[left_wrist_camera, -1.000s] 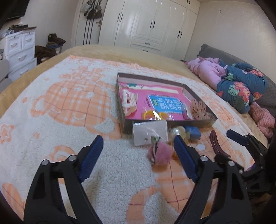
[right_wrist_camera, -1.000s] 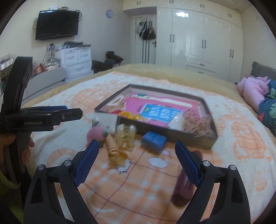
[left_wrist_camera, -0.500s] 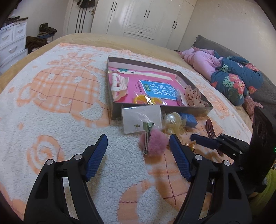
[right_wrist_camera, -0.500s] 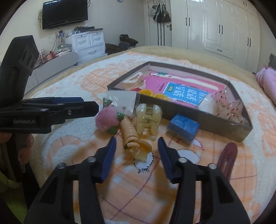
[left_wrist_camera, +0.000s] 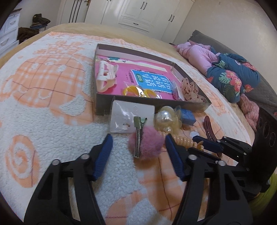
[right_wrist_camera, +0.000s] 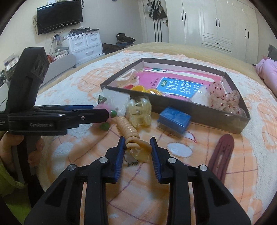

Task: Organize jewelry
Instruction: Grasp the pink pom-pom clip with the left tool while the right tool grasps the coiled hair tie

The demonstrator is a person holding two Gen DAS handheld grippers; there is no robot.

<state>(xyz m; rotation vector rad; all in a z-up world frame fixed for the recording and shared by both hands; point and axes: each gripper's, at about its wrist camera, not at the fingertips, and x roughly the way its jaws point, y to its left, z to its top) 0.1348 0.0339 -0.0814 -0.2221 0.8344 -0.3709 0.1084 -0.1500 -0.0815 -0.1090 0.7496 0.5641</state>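
Note:
A shallow grey box (left_wrist_camera: 152, 103) (right_wrist_camera: 173, 107) with a pink lining lies on the bed and holds clips and scrunchies. In front of it lie a pink pom-pom hair clip (left_wrist_camera: 146, 142), a white earring card (left_wrist_camera: 129, 119), a pearl clip (left_wrist_camera: 166, 119), a blue box (right_wrist_camera: 174, 119), a beige spiral hair tie (right_wrist_camera: 130, 131) and a maroon clip (right_wrist_camera: 222, 154). My left gripper (left_wrist_camera: 138, 145) is open with its jaws on either side of the pom-pom clip. My right gripper (right_wrist_camera: 136, 147) is partly closed around the near end of the spiral hair tie, jaws just off it.
The bed has a white and orange fleece blanket (left_wrist_camera: 52, 97). Folded clothes (left_wrist_camera: 230, 72) lie at the right. White wardrobes (right_wrist_camera: 216, 22) stand beyond the bed, and a drawer unit (right_wrist_camera: 84, 45) and a wall TV (right_wrist_camera: 59, 16) are at the left.
Both grippers have moved forward and down toward the loose items. The right jaws have narrowed from wide open to close around the spiral hair tie. The left jaws now flank the pom-pom clip.

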